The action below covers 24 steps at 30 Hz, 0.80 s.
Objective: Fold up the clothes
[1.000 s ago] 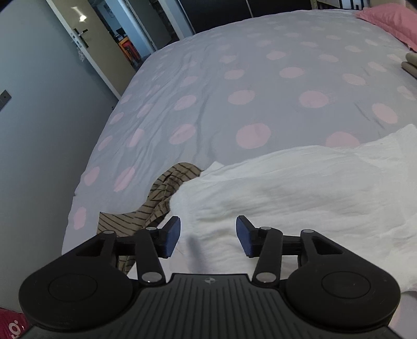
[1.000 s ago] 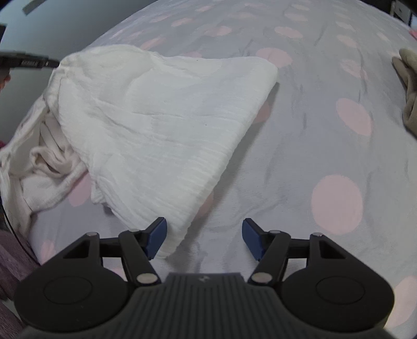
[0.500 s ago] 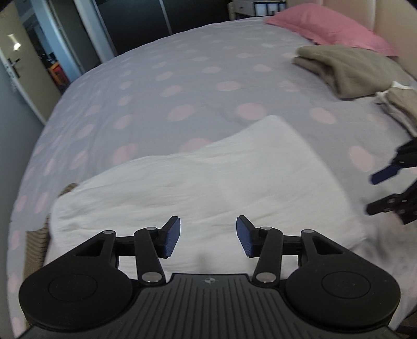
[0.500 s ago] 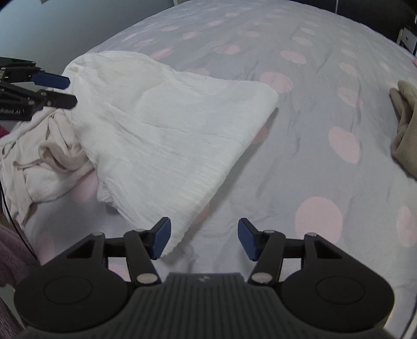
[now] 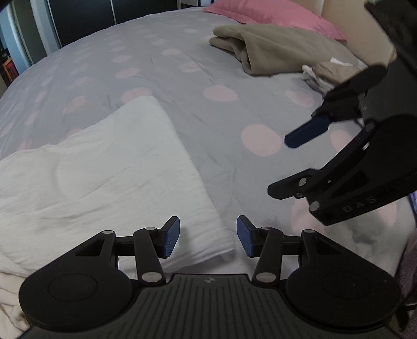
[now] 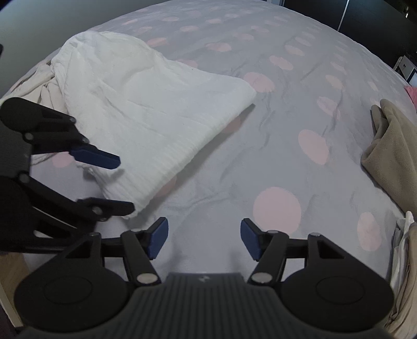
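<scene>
- Left wrist view: your left gripper [image 5: 208, 237] was angled down at the bed with its jaws apart and nothing clamped. The near corner of the white garment [image 5: 104, 182] sat right between and just under the blue pads [image 5: 170, 238], but they weren't pressing on it.
- From that tool, the white garment spread ahead and off to the left, lying flat-ish with a folded edge running away from the pads.
- Your right gripper [image 5: 284, 167] showed up to the right of the left one, above the dotted bedspread [image 5: 182, 86], fingers spread, nothing in them.
- Further ahead and to the right was a folded tan garment [image 5: 265, 49], with a pink pillow [image 5: 271, 15] behind it. A smaller pile of clothes [image 5: 328, 73] was partly hidden behind the right tool.
- Right wrist view: your right gripper [image 6: 203, 237] had its jaws opening, and only bare bedspread [image 6: 260, 135] lay between them. Released, holding nothing.
- The white garment [image 6: 146, 104] was ahead and to the left of this tool, its near corner just beside the left pad but apart from it.
- Your left gripper [image 6: 125, 185] came in from the left, its fingers either side of that same corner, loose.
- The tan garment [image 6: 388, 146] was off at the far right edge.
</scene>
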{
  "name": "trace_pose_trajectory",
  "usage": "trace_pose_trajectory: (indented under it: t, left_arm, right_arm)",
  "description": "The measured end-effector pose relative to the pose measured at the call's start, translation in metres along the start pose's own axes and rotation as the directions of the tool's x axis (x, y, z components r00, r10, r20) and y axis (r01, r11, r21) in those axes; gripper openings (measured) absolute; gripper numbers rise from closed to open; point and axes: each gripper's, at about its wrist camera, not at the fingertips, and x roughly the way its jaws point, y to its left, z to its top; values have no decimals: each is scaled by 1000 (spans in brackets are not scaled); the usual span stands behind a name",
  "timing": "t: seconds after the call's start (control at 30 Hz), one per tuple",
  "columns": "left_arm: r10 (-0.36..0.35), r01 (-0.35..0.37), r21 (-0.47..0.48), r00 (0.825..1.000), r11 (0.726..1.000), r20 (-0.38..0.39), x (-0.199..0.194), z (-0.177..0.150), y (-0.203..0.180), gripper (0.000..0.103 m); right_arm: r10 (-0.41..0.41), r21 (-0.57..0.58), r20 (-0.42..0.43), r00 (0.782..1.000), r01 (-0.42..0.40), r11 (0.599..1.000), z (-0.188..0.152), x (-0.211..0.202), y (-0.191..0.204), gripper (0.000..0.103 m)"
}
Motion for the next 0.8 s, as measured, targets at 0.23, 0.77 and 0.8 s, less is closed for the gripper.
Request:
trace_pose_trajectory:
  t: [0.23,0.77,0.8]
  left_arm:
    - [47,-48,-29,998,998,-51,41,-2,2,48]
    - [109,-106,42,991,993,-76,57,0,-2,29]
    - [115,-111,56,991,992,-72,55,0,-2,21]
  right_arm:
    - [-4,0,-16,1000,4,1000,-3,4,-5,66]
    - [8,-64,-58,998,-12,998,-3,12,4,69]
    - [5,-66,-58,998,-9,998,-3,11,4,69]
